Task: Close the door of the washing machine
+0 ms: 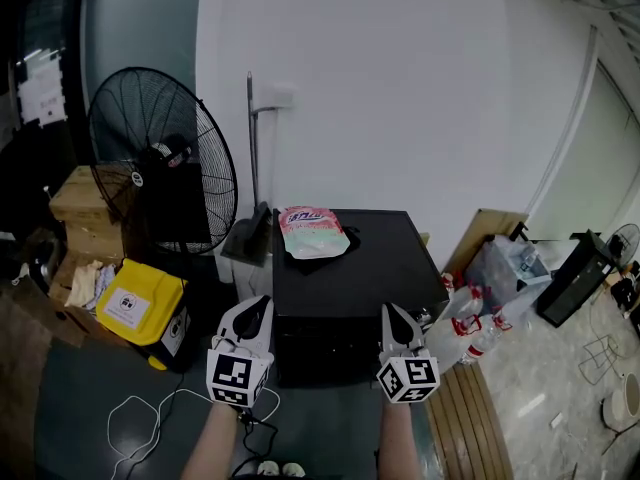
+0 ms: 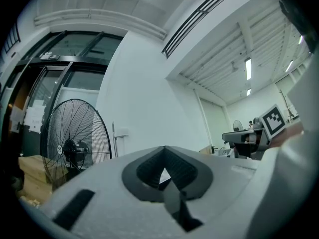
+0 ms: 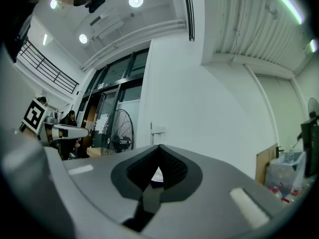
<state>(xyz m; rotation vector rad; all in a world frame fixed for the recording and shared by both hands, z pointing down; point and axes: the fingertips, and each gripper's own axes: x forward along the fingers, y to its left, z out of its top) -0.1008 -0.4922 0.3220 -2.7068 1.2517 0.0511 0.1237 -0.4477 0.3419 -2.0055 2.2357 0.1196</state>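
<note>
The washing machine (image 1: 385, 258) is a black box against the white wall, seen from above in the head view. Its front face is dark and in shadow, so I cannot make out the door. A pink and green detergent bag (image 1: 312, 232) lies on its lid. My left gripper (image 1: 262, 304) is held just before the machine's front left corner, jaws together with nothing between them. My right gripper (image 1: 388, 311) hovers at the front right, also shut and empty. In the left gripper view the left gripper (image 2: 162, 154) points at the white wall, as does the right gripper (image 3: 158, 151) in its own view.
A large black standing fan (image 1: 160, 163) stands left of the machine, with a yellow box (image 1: 140, 303) and cardboard boxes (image 1: 80, 203) beside it. Bottles with red caps (image 1: 475, 333) and a clear bag sit to the right, near wooden slats (image 1: 470, 418). A white cable (image 1: 140, 418) lies on the floor.
</note>
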